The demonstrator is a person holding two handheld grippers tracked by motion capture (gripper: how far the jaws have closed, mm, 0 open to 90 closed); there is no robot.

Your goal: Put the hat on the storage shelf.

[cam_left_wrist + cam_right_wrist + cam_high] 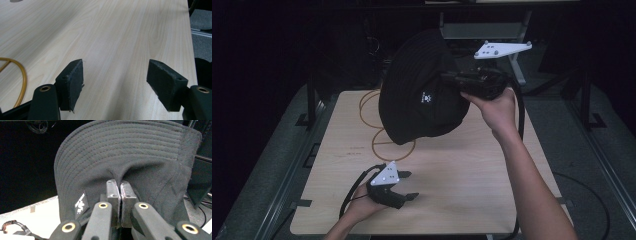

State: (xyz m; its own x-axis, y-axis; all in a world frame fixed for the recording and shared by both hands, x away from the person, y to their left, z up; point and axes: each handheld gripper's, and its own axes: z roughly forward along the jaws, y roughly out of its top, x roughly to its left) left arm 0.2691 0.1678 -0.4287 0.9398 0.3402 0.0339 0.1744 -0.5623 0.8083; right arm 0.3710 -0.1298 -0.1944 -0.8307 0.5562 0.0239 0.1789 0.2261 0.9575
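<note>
Right gripper (451,80) is raised above the far half of the light wood-grain table (462,175), held in the person's right hand (497,107). Its jaws are pressed together with only a pinch of fabric between them: in the right gripper view the two pads meet on a fold of the black cotton bucket hat (130,150), and the cloth puckers upward from the pinch point.

The black cotton bucket hat (422,90) hangs clear of the table, off the surface, to the left of the right gripper in the high view. It is tipped on its side rather than sitting level. Long axis runs roughly from upper right to lower left in the high view: the upper edge sits near the far end of the table, the lower rounded edge droops toward the table centre. A small white logo patch (427,98) on the side band faces the camera. In the right gripper view the stitched brim (120,135) arches over the jaws, rows of stitching curving from left to right, and the same patch (81,205) shows at lower left.

Below the hat, a thin orange-yellow cord laid in loops (379,142) rests on the table, partly covered from the camera by the hat.

Left gripper (408,185) lies low over the near left part of the table, in the left hand (362,205). Jaws stand wide apart, nothing between them; the left gripper view shows bare wood between the pads (72,82) and a stretch of the cord (22,82) at left.
</note>
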